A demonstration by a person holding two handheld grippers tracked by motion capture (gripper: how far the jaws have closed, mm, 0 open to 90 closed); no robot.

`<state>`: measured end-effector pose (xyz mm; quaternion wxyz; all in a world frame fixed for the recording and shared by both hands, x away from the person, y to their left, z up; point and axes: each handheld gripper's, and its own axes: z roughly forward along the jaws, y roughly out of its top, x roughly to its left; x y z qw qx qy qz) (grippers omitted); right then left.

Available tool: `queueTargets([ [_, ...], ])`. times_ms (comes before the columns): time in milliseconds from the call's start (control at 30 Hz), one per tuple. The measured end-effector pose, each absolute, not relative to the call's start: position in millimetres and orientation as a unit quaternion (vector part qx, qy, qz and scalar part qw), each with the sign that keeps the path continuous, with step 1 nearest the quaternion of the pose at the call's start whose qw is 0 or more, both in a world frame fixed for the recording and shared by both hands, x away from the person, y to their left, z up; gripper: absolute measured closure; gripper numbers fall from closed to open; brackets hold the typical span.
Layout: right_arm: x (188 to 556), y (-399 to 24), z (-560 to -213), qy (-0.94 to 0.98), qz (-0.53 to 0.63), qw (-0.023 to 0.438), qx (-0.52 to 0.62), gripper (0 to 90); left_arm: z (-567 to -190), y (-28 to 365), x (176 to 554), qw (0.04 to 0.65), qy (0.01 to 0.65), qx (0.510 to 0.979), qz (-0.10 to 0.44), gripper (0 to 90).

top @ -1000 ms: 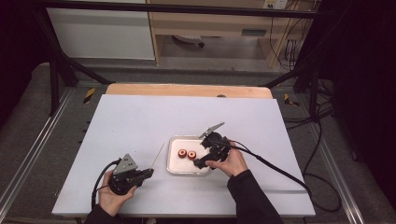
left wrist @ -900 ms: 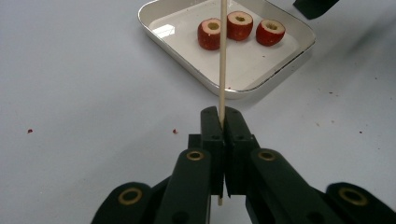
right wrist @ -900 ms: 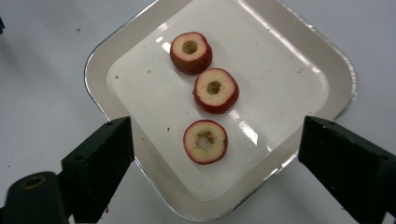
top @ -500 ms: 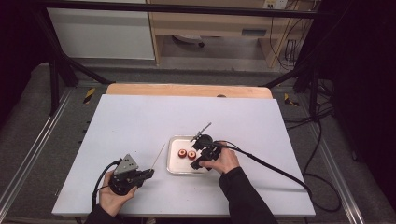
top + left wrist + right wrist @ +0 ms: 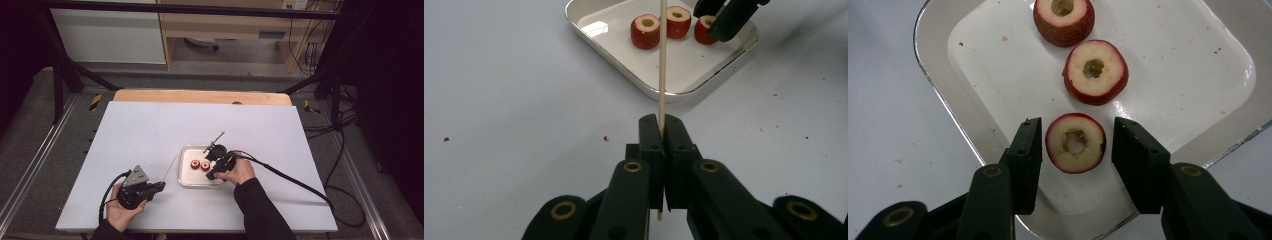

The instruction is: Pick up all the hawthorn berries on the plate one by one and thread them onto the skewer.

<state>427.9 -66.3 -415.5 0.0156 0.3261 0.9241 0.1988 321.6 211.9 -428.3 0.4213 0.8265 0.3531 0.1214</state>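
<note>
Two hand-held grippers work over a white tabletop (image 5: 150, 130), each held in one of a person's hands at the near edge.

Nearest, the left hand-held gripper (image 5: 659, 131) sits low at the near left, its jaws pressed tight together on a thin wooden skewer (image 5: 662, 60). The skewer runs out from between the jaws and points forward towards a shallow metal tray (image 5: 624, 62) near the middle of the tabletop. In the high view this gripper (image 5: 159, 186) lies well apart from the tray (image 5: 183, 176), with the skewer (image 5: 170, 169) slanting up to the tray's near left corner.

Farther in, the right hand-held gripper (image 5: 1075, 145) hangs over the tray's near end. Its jaws have just been closing and now stand at a middling width, one on each side of a red fruit ring (image 5: 1075, 142) with a pale cut face and a cored hole. Narrow gaps show between the pads and the ring, so they do not yet press it.

Beyond that ring, two more rings (image 5: 1095, 71) lie in a row along the tray floor, close together but not touching. Small reddish crumbs dot the tabletop around the tray.
</note>
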Motion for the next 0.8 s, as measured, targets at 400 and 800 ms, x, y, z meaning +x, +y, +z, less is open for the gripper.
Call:
queueTargets([
  [400, 431, -66, -418, 0.924, 0.192, 0.008, 0.329, 61.2, -428, 211, 321, 0.42, 0.351, 0.829, 0.12, 88.2],
  [800, 426, -74, -400, 0.907, 0.234, 0.008, 0.351, 61.5, -427, 208, 319, 0.424, 0.349, 0.827, 0.123, 88.2],
])
